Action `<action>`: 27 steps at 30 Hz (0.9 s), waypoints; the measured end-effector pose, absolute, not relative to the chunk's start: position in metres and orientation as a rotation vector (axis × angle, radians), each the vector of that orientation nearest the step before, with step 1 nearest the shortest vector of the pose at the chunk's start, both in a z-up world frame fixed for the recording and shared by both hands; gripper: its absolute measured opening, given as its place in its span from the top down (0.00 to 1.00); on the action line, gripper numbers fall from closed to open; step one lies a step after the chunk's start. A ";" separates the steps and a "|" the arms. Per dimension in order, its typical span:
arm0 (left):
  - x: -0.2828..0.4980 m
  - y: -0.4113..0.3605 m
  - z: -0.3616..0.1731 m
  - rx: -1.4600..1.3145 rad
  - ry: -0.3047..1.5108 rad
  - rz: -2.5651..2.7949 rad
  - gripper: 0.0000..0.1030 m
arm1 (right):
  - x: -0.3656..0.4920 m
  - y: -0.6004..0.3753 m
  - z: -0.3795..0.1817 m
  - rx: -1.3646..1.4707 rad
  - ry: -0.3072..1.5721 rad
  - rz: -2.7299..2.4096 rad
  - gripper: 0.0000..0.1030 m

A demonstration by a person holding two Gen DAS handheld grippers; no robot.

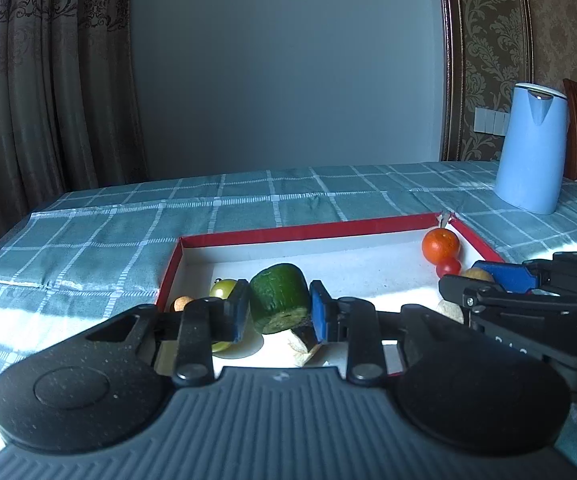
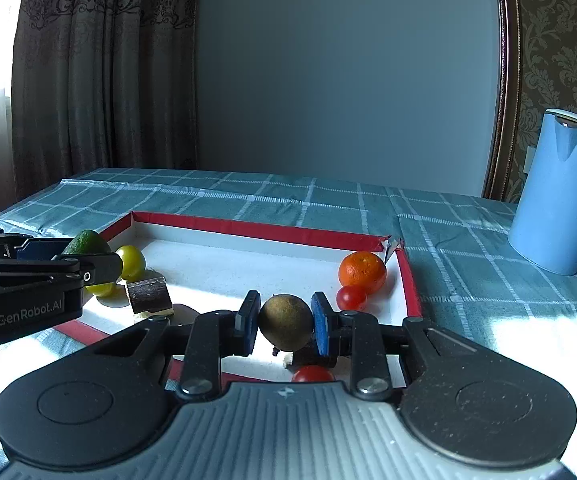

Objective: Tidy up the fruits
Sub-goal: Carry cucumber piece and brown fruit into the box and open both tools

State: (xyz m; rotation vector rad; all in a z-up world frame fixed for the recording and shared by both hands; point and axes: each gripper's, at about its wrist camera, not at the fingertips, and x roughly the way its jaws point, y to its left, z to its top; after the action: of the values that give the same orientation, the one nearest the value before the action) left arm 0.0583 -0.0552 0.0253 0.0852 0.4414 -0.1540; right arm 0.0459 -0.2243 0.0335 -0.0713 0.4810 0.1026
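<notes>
My left gripper (image 1: 278, 312) is shut on a dark green cucumber chunk (image 1: 279, 302), held above the white floor of the red-rimmed box (image 1: 308, 232). My right gripper (image 2: 286, 322) is shut on a brown kiwi-like fruit (image 2: 285, 321), lifted over the same box (image 2: 248, 226). An orange (image 2: 362, 272) and a red cherry tomato (image 2: 351, 297) sit in the box's far right corner. Yellow-green tomatoes (image 2: 131, 261) and a dark-skinned cut piece (image 2: 148, 294) lie at the left. Another red tomato (image 2: 312, 374) peeks out below the right gripper. From the right wrist, the left gripper (image 2: 84, 258) shows with the cucumber (image 2: 86, 242).
A light blue kettle (image 2: 556, 192) stands on the checked teal tablecloth (image 2: 468, 248) to the right of the box. Curtains hang at the back left; a grey wall lies behind the table. Sunlight falls across the box and cloth.
</notes>
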 end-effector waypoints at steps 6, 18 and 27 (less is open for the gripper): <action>0.099 -0.057 0.020 0.053 0.492 -0.120 0.72 | 0.085 -0.216 0.027 -0.089 0.529 0.106 0.74; 0.124 -0.060 0.005 0.093 0.513 -0.084 0.52 | 0.137 -0.208 0.005 -0.082 0.643 0.087 0.73; 0.102 -0.053 0.014 0.077 0.419 -0.060 0.16 | 0.131 -0.219 0.005 -0.023 0.626 0.083 0.44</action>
State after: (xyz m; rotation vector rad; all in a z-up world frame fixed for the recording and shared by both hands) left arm 0.1023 -0.0530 0.0138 0.0773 0.4189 -0.0603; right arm 0.1312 -0.2188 0.0048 -0.0234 0.6260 0.0825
